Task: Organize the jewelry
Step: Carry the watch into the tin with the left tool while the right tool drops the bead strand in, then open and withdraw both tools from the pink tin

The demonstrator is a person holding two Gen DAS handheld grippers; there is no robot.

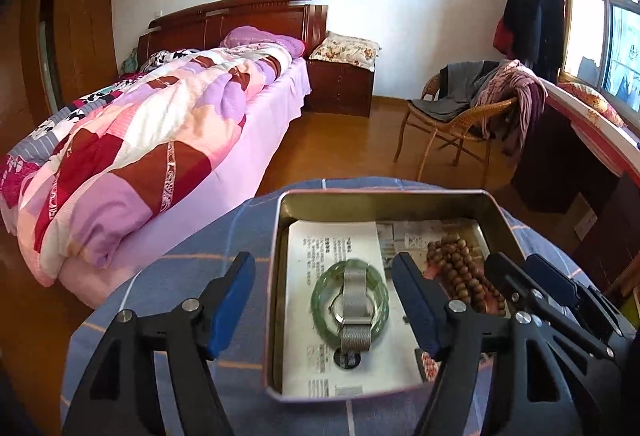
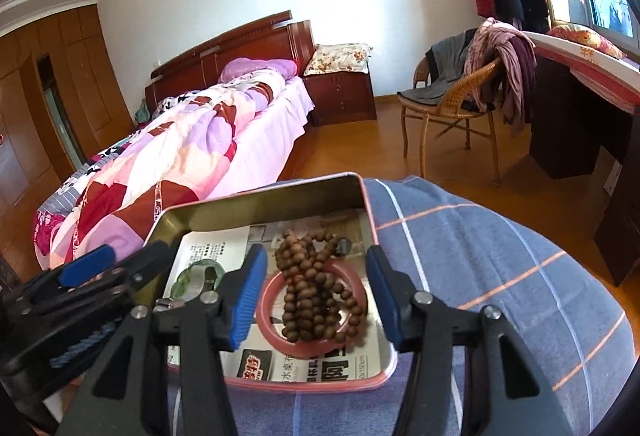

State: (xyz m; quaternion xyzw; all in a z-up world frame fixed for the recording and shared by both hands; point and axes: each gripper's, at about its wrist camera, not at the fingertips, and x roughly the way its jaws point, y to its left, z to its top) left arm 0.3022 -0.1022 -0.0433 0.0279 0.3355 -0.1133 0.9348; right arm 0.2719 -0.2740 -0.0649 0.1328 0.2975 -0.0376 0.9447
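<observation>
A metal tin lined with printed paper sits on a blue checked cloth. In it lie a green bangle with a silver mesh-band watch across it, and a brown wooden bead string over a pink bangle. My left gripper is open, its fingers either side of the green bangle and watch. My right gripper is open, its fingers either side of the beads and pink bangle. Each gripper shows at the edge of the other view.
The blue checked cloth covers a round table. Beyond it are a bed with a patchwork quilt, a nightstand, a wicker chair with clothes and a desk by the window.
</observation>
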